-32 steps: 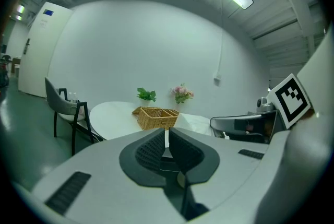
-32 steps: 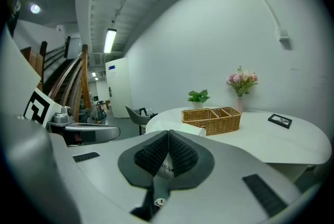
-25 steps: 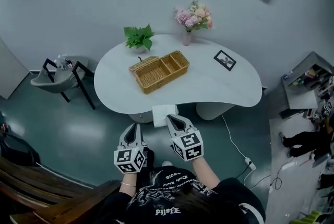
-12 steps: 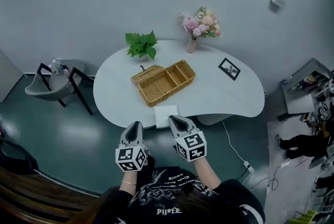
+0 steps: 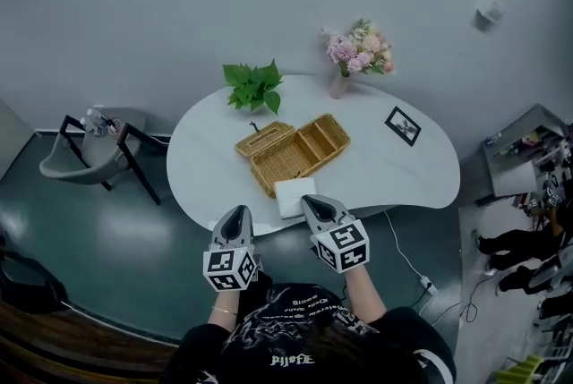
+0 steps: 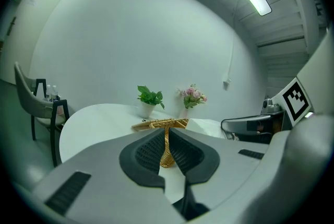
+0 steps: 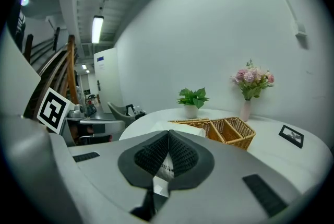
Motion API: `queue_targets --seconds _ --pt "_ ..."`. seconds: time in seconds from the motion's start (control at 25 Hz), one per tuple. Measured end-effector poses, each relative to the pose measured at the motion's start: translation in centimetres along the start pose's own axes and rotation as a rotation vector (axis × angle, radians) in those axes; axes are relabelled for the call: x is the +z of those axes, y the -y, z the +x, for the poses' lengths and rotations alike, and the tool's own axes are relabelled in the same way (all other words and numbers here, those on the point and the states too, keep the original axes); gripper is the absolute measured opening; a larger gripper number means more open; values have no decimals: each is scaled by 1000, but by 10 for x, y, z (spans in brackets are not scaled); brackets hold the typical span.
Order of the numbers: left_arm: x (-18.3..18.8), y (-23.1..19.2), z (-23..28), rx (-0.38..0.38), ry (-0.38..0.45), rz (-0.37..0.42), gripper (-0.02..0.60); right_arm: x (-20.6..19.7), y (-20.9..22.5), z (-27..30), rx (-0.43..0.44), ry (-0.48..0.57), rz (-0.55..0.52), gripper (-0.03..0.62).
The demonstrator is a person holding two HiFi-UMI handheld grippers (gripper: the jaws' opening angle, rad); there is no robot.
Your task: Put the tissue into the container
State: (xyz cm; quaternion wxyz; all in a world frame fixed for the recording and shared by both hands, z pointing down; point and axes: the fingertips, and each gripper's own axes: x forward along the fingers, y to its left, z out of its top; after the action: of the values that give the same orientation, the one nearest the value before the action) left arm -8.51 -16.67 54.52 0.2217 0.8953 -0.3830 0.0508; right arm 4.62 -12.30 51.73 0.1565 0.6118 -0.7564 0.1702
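The person [image 5: 286,346] in a dark printed top is standing at the bottom of the head view, holding both tools out toward the table [image 5: 206,163]. The left hand-held gripper [image 5: 237,213] is hovering over the green floor [image 5: 134,239] just short of the table's near edge. Its jaws are drawn in to a hairline slit and are gripping nothing; only the woven container and the white tabletop are showing through that slit in the left gripper view.

The right hand-held gripper [image 5: 316,202] is reaching a little farther forward, its tip lying over the table's near edge. Its jaws are pressed together and are pinching a thin white, printed edge of the tissue [image 5: 295,196]. The tissue, a flat white pack, is sticking out ahead of the jaws, just in front of the container's near rim and outside it. Whether the pack is resting on the tabletop or hanging clear of it cannot be told.

Beyond the tissue, the wicker container [image 5: 294,151] is sitting slantwise near the middle of the table, showing one large compartment and two smaller ones at its right end. Farther back, a leafy green plant [image 5: 253,85] is standing near the table's far-left edge, and a vase of pink flowers [image 5: 358,55] is standing at the far-right edge. A small dark picture frame [image 5: 403,125] is lying on the right part of the table, well apart from the container. Off to the left, a grey chair [image 5: 85,154] is standing on the floor, apart from the table.
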Motion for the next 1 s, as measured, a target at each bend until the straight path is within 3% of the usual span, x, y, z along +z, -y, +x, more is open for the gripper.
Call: queue_targets --seconds 0.48,1.0 --pt "10 -18 27 -64 -36 9 40 23 2 36 -9 3 1 25" --pt "22 -17 79 104 -6 -14 38 46 47 70 147 -15 -83 24"
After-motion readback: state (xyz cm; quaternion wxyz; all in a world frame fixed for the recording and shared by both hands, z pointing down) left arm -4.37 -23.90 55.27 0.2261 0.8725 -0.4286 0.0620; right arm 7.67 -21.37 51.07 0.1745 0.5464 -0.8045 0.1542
